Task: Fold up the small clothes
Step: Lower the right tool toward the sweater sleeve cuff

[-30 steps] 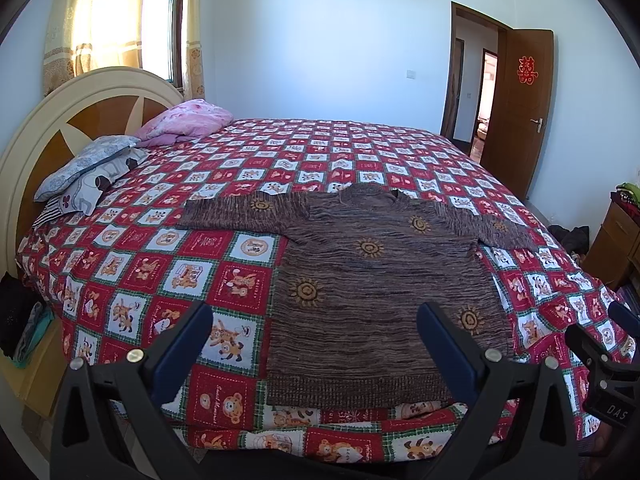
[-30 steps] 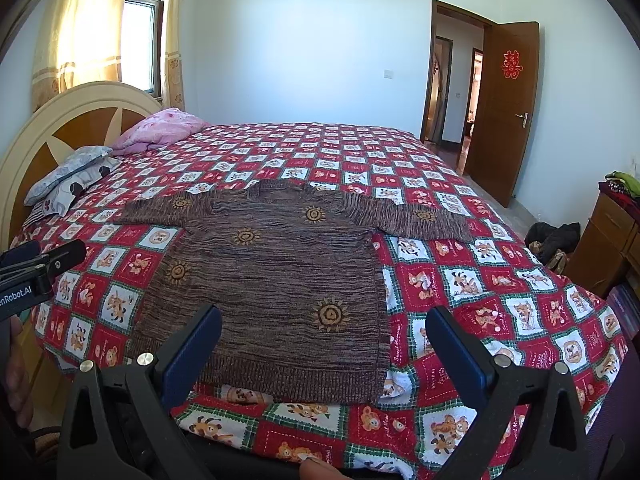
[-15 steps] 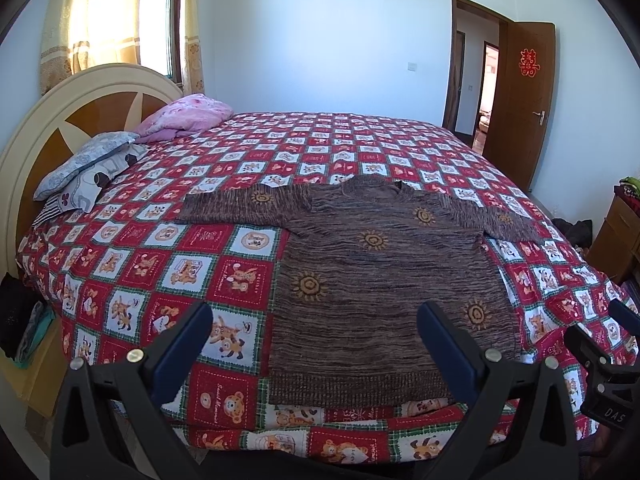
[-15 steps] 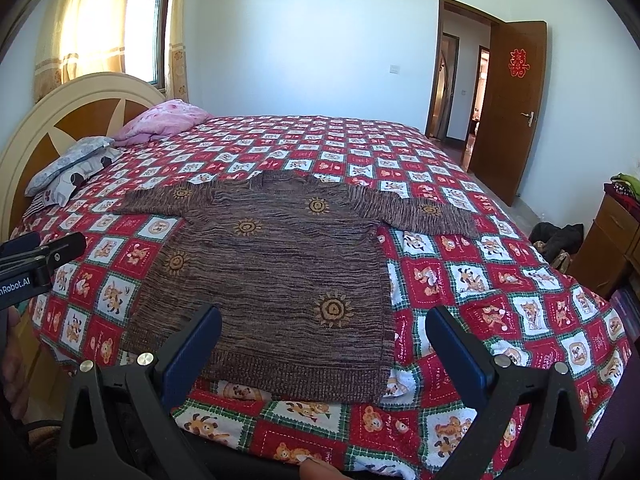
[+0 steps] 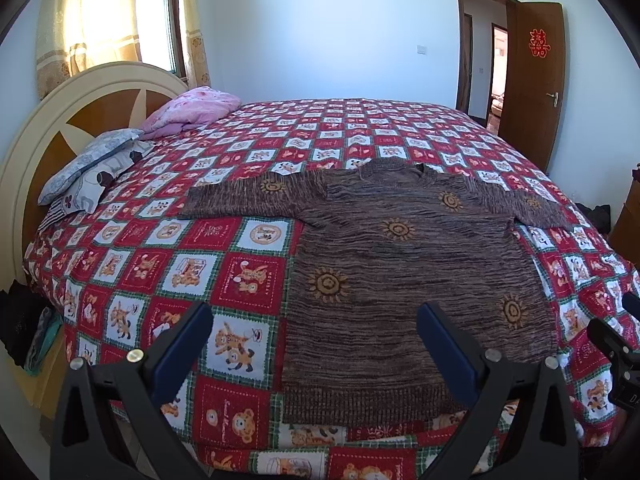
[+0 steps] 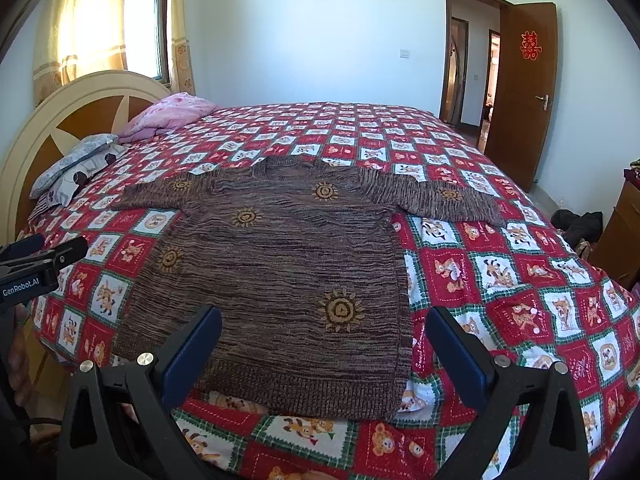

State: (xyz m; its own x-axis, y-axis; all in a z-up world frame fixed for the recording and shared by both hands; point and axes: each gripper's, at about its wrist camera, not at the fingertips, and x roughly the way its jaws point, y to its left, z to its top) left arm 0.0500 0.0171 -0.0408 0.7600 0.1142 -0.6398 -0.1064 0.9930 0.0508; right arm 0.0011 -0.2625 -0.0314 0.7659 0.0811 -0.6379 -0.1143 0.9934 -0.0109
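Note:
A brown knitted sweater (image 5: 404, 276) with orange sun motifs lies flat on the bed, both sleeves spread sideways and its hem toward me. My left gripper (image 5: 314, 320) is open above the bed's near edge, over the sweater's lower left corner, holding nothing. In the right wrist view the same sweater (image 6: 280, 268) fills the middle. My right gripper (image 6: 322, 322) hangs open above the hem's right part, empty. The left gripper's body (image 6: 36, 268) shows at the left edge of that view.
A red, white and green patchwork quilt (image 5: 240, 240) covers the bed. Pillows (image 5: 96, 164) and a pink blanket (image 5: 192, 110) lie by the headboard (image 5: 80, 112). An open brown door (image 6: 524, 92) stands at the right; a wooden cabinet (image 6: 620, 232) and dark clothes (image 6: 576, 224) are on the right.
Both grippers have moved slightly forward toward the bed, so the sweater looks larger and sits a little lower in view. Both stay open; the sweater has not moved.

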